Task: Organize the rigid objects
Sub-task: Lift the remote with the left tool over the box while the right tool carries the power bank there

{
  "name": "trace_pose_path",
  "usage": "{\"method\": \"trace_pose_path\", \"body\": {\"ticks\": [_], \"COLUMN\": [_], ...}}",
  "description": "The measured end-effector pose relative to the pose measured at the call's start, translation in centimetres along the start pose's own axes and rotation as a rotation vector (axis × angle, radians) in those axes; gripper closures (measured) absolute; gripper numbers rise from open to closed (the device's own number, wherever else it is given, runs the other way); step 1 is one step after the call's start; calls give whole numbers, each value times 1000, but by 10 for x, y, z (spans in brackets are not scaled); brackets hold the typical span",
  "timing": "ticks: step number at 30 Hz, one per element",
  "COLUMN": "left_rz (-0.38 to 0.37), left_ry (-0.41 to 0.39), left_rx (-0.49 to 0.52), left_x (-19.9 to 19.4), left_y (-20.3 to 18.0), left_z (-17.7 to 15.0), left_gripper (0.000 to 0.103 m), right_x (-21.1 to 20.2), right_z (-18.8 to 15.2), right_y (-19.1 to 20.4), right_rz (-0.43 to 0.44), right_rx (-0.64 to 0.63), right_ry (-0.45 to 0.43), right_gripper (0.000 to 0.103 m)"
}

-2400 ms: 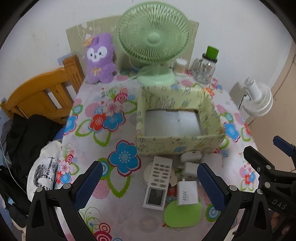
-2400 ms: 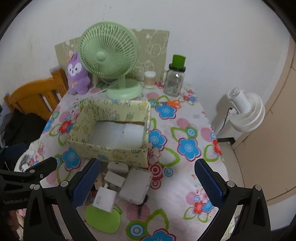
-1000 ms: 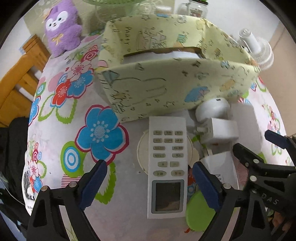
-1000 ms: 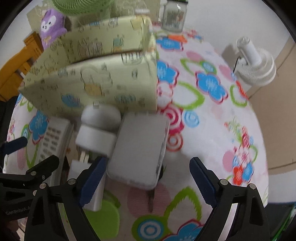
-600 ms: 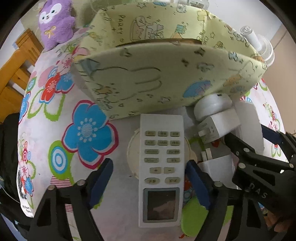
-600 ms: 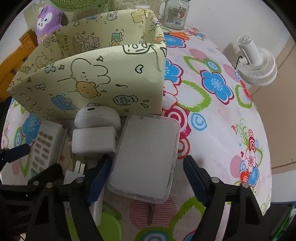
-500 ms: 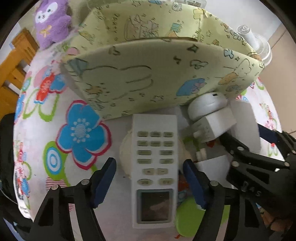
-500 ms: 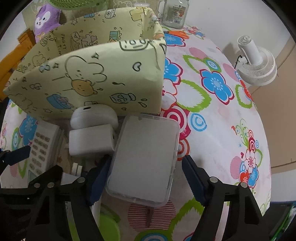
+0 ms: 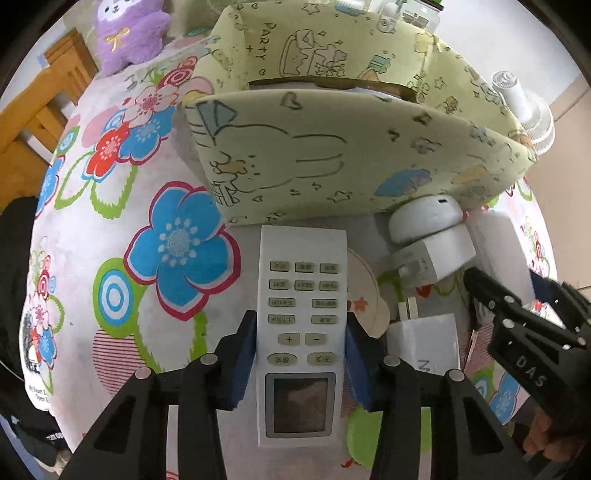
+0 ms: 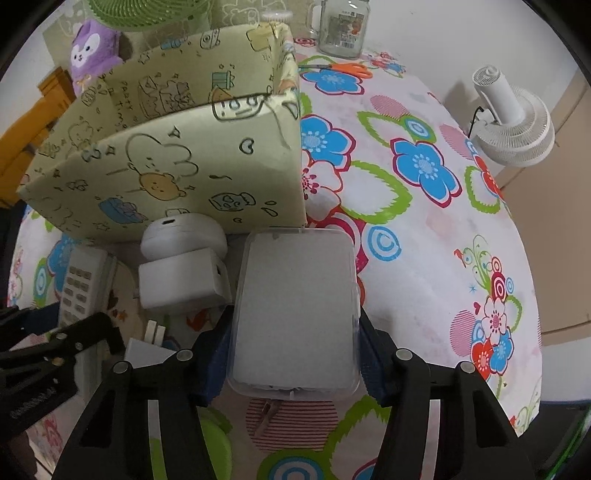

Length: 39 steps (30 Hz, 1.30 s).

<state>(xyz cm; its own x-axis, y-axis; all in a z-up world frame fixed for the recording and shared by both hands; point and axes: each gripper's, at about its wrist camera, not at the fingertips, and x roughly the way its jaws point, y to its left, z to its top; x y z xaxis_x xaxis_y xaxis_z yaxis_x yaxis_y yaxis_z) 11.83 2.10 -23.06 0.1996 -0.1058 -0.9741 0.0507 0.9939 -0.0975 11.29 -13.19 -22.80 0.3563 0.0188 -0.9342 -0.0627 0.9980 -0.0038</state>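
Observation:
My left gripper is shut on a white remote control that lies on the flowered tablecloth, its blue pads against both long sides. My right gripper is shut on a clear flat plastic case, pads on its two sides. A yellow cartoon-print box stands open just beyond both; it also shows in the right wrist view. Between the two held things lie a round white earbud case, a white charger block and a second white plug adapter.
A green flat disc lies near the front edge. A purple plush, a glass jar and orange scissors sit at the back. A white floor fan stands off the table's right side. A wooden chair is at the left.
Both grippers dropped low toward the table and closed: the left pads came in onto the remote control, the right pads onto the clear plastic case.

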Motion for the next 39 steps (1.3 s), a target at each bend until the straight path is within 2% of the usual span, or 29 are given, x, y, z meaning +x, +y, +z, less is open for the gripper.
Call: {"method": "trace_pose_path", "body": {"ticks": [2, 12, 24, 39], "left_rz": [0, -28, -1, 64], "left_ry": [-8, -59, -140, -233], "left_rx": [4, -17, -79, -106], "left_x": [-3, -33, -83, -137], "left_y": [-9, -34, -37, -62], "left_z": [-10, -10, -33, -29], "left_gripper": [57, 57, 57, 57], "right_x": [-6, -34, -73, -122], "right_z": [-1, -5, 5, 20], "right_y": [0, 5, 1, -18], "right_rz": [6, 55, 90, 147], "right_rx": [-14, -64, -103, -128], "right_ry": [-15, -50, -116, -191], "right_gripper": [41, 41, 41, 41]}}
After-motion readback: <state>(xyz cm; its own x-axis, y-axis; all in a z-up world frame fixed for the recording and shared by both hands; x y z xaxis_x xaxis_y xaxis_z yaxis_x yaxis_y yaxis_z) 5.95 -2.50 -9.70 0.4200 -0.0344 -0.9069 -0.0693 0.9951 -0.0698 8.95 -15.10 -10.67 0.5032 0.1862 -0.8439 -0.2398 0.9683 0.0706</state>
